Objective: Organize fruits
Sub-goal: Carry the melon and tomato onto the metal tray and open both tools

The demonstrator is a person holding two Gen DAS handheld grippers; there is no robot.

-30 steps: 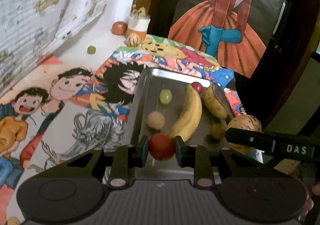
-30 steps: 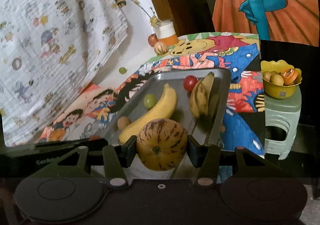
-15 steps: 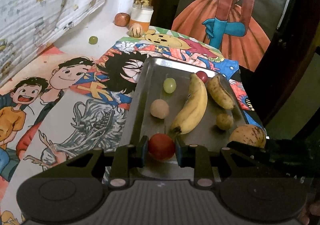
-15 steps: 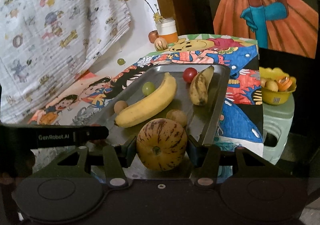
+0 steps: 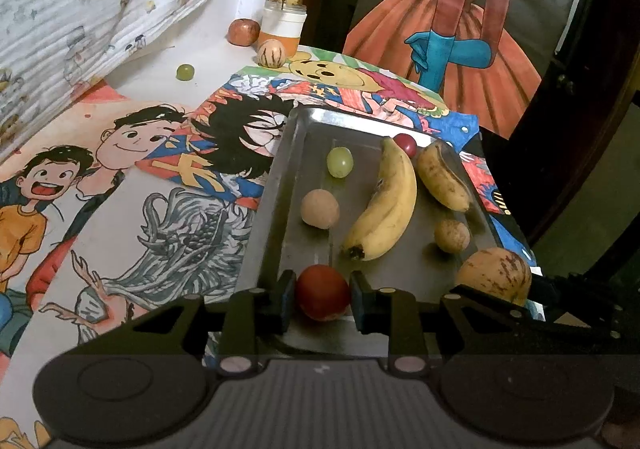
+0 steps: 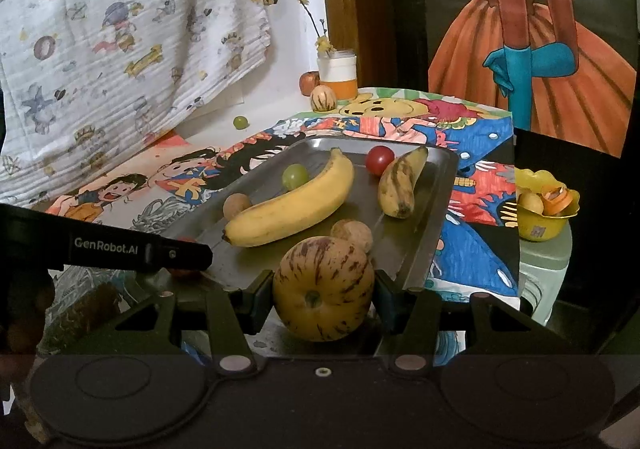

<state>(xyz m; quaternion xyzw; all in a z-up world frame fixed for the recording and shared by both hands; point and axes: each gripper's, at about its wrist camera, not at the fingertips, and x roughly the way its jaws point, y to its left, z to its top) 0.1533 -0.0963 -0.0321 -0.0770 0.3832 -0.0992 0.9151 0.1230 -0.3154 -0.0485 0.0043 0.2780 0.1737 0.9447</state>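
A metal tray (image 5: 276, 185) is laid on the cartoon-printed cloth (image 5: 120, 217) near the table's right edge. At the tray's near right corner a striped yellow melon (image 6: 323, 289) is pinched by the right gripper (image 6: 323, 291). A large banana (image 5: 386, 205) is seen along the tray's middle, a smaller spotted banana (image 5: 442, 175) by its right rim. At the near edge a red tomato (image 5: 322, 292) is clamped by the left gripper (image 5: 322, 299)

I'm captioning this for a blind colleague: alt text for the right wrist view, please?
The right gripper clamps a round yellow purple-streaked melon at the near edge of a metal tray holding a long yellow banana.
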